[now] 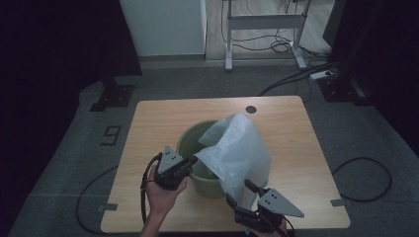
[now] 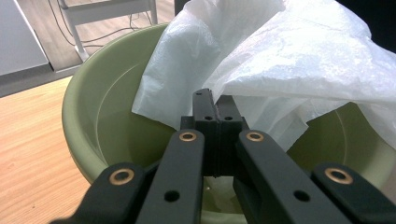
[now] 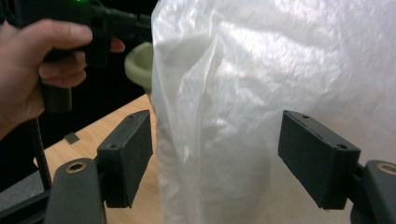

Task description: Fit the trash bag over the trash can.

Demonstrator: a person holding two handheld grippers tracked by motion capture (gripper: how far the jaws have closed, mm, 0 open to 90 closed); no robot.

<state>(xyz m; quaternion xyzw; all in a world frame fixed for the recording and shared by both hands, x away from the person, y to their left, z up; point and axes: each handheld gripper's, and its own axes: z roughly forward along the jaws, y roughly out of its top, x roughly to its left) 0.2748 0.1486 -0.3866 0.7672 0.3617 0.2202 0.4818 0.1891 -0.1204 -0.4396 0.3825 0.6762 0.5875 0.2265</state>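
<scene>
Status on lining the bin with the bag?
Done: part of the bag is inside the green bin. In hand: left gripper is shut on bag film above the rim; right gripper is open around the bag hanging outside. Left: most of the bag is bunched on one side, not spread over the rim.

— What stands around the wooden table?

— Grey carpet floor on every side of it, dim. Beyond the table's far edge, a white cabinet against the back, and right of that a white desk frame with loose cables under it.

— And to the table's sides?

— Far left of it, a dark stand base and a marker on the carpet. To its right, a black cable loop; a power strip lies beyond its far right corner. Both edges of the room are nearly black.
</scene>
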